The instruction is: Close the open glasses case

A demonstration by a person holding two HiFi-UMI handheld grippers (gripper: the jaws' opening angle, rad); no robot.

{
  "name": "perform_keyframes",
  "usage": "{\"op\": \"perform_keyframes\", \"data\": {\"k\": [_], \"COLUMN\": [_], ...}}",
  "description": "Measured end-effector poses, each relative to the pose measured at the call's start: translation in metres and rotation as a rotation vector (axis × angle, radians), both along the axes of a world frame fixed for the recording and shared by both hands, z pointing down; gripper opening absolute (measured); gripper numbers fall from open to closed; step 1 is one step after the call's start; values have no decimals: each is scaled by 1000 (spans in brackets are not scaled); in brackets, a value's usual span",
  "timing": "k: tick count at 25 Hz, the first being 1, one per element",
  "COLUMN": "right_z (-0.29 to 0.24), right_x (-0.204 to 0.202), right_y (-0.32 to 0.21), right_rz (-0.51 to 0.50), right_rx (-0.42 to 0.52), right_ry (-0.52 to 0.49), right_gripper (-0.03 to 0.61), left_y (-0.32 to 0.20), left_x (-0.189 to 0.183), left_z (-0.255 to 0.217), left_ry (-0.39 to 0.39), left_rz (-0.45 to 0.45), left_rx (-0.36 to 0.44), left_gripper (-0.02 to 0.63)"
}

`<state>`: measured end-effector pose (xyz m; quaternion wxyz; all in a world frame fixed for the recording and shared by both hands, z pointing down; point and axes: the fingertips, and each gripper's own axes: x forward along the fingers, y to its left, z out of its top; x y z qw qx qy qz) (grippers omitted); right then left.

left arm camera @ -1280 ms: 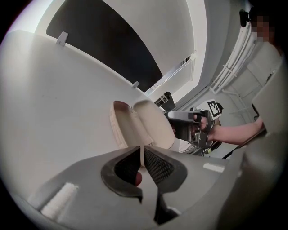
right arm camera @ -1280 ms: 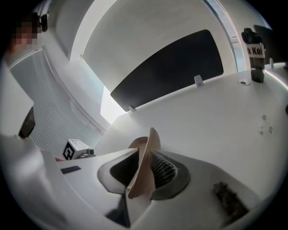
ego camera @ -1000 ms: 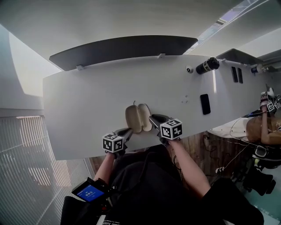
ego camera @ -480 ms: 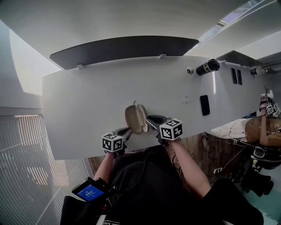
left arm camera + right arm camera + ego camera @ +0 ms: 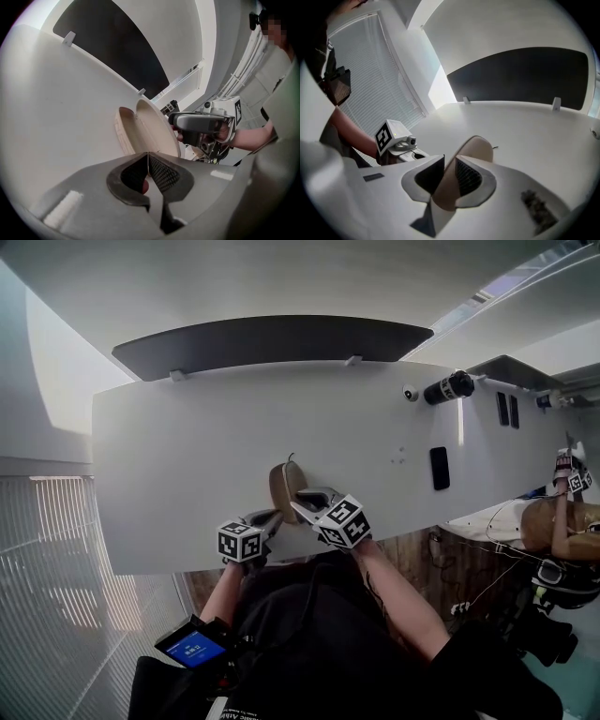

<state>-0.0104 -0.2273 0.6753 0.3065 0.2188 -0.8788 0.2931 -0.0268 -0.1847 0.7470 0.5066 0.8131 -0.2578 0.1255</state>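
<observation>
Right gripper (image 5: 446,164): your jaws stand a narrow slot apart. The lid (image 5: 480,146) of the glasses case (image 5: 284,488) runs down through that slot and fills it, with a pad against it on either side. From the tips the lid rises ahead and slightly to the right, tilted over.

Left gripper (image 5: 148,161): your jaws are pressed together, pad to pad, with nothing between them. The case lies just beyond these tips, straight ahead. Whether the tips touch it cannot be told.

Case: it sits on the white table (image 5: 187,446) near the edge closest to you, between the two grippers' tips. Its two shells stand in a narrow V and are not yet brought together. The right gripper is on the outer shell.
</observation>
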Motion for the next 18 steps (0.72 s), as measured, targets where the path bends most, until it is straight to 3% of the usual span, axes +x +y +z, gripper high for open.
{"op": "perform_keyframes", "data": {"k": [11,18], "right_z": [15,25], "right_x": [-20,-32], "right_y": [3,7], "right_rz": [-141,-142], "right_rx": [39,37], "right_ry": [53,62], "right_gripper": [75,75], "left_y": [0,-5], "left_x": [-6,-7], "left_z": [-2,-22], "left_ry": [-5,6], "left_rz": [-46,-49], "left_rx": [-18,24], "left_gripper": [31,34]}}
